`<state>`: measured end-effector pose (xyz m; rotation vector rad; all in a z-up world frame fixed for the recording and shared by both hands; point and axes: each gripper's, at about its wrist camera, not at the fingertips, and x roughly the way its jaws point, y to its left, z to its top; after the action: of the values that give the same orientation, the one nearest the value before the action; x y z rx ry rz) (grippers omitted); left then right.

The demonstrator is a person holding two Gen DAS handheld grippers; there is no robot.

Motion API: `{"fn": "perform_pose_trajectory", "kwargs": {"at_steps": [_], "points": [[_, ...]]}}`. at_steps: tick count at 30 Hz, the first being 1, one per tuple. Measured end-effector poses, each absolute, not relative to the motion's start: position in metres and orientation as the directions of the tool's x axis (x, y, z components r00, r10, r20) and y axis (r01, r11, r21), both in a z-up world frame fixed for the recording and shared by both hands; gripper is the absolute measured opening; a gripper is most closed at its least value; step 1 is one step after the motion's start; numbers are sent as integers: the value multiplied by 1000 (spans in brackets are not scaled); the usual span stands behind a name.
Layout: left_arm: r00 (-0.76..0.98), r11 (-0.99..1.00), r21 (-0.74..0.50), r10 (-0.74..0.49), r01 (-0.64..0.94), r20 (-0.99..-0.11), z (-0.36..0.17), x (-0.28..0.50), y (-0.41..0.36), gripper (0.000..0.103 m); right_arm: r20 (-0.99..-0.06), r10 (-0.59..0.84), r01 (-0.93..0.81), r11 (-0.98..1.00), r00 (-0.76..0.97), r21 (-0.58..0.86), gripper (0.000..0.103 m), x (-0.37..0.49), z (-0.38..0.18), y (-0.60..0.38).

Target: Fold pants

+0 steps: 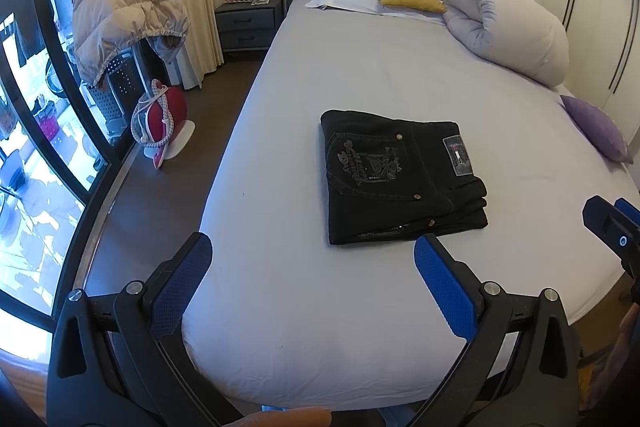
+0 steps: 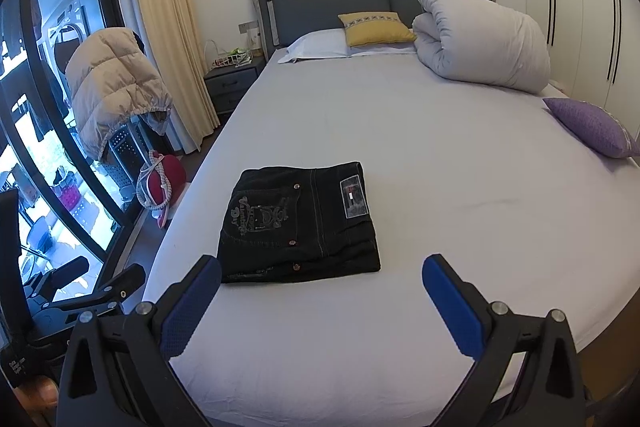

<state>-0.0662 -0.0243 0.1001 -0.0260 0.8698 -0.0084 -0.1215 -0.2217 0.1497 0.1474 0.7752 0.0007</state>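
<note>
Black pants (image 1: pixel 400 179) lie folded into a compact stack on the lavender bed sheet (image 1: pixel 360 67), back pocket embroidery and waist label facing up. They also show in the right wrist view (image 2: pixel 304 223). My left gripper (image 1: pixel 312 251) is open and empty, held above the bed's foot end, short of the pants. My right gripper (image 2: pixel 320 273) is open and empty, just short of the stack's near edge. The right gripper's body shows at the right edge of the left wrist view (image 1: pixel 612 227).
A rolled duvet (image 2: pixel 480 39), a white pillow (image 2: pixel 320 45), a yellow cushion (image 2: pixel 376 27) and a purple cushion (image 2: pixel 592 127) lie toward the headboard. Left of the bed are a nightstand (image 2: pixel 232 83), a puffer jacket on a chair (image 2: pixel 116 87) and a red iron (image 2: pixel 164 183).
</note>
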Motion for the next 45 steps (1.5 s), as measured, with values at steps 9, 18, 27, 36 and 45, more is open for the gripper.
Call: {"fn": "perform_pose_trajectory", "kwargs": {"at_steps": [9,18,27,36,45], "points": [[638,1000,-28,-17,-7,-770,96,-64,-23,103,-707,57,52,990,705,132,103,-119,148,-221],[634,1000,-27,-15,-9,-773,92,-63,-23,103,-714,59,55,989,697,135,103,-117,145,-222],[632,1000,-27,-17,-6,-775,90,-62,-24,103,-717,61,55,989,694,137,103,-116,143,-222],[631,1000,-27,-18,-5,-775,90,-61,-24,103,-717,63,54,989,694,139,103,-116,141,-222],[630,1000,-26,-17,-6,-776,90,-61,-24,103,-720,63,55,989,691,139,103,-118,140,-222]]}}
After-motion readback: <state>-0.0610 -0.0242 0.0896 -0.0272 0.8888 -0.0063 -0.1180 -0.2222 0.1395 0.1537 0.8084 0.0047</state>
